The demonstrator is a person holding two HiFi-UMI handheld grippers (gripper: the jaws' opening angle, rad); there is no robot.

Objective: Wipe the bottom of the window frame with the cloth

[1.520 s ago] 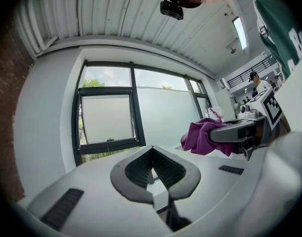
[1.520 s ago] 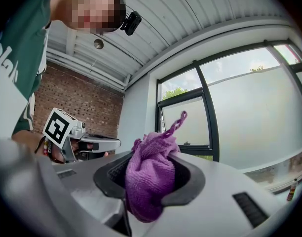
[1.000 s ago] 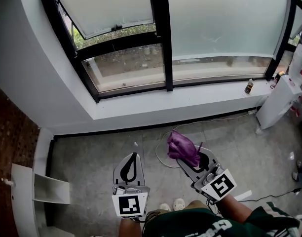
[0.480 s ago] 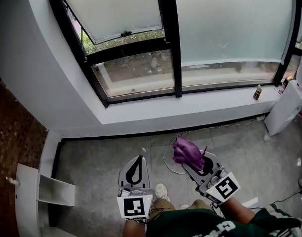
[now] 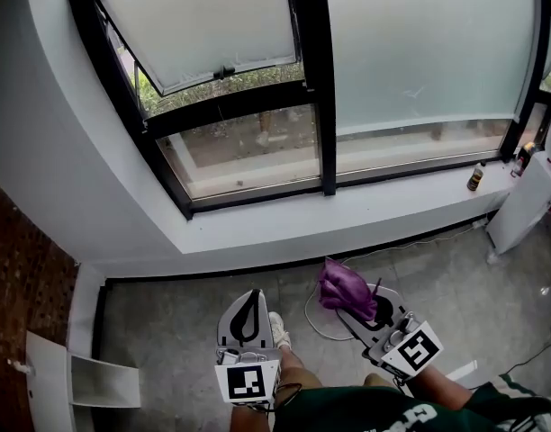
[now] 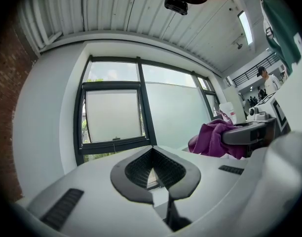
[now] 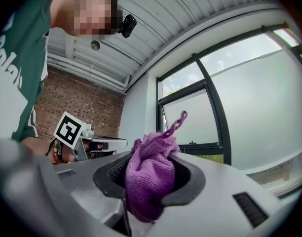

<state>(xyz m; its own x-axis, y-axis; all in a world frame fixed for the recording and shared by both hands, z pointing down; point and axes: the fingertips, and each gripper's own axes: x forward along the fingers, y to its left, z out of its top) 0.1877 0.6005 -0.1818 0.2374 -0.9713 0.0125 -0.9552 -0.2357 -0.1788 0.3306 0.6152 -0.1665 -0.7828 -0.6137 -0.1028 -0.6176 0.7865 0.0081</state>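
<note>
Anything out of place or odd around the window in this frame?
Nothing spilled or damaged. A small bottle stands on the sill at its right end, a loose cable trails over the floor below, and the cloth sits bunched in the right gripper.

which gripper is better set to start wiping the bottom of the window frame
Right. The right gripper is shut on the purple cloth, while the left gripper is shut with nothing between its jaws. Both hang over the floor, short of the frame's bottom rail.

A small dark bottle [image 5: 474,177] stands above a white floor cable [image 5: 438,237].
</note>
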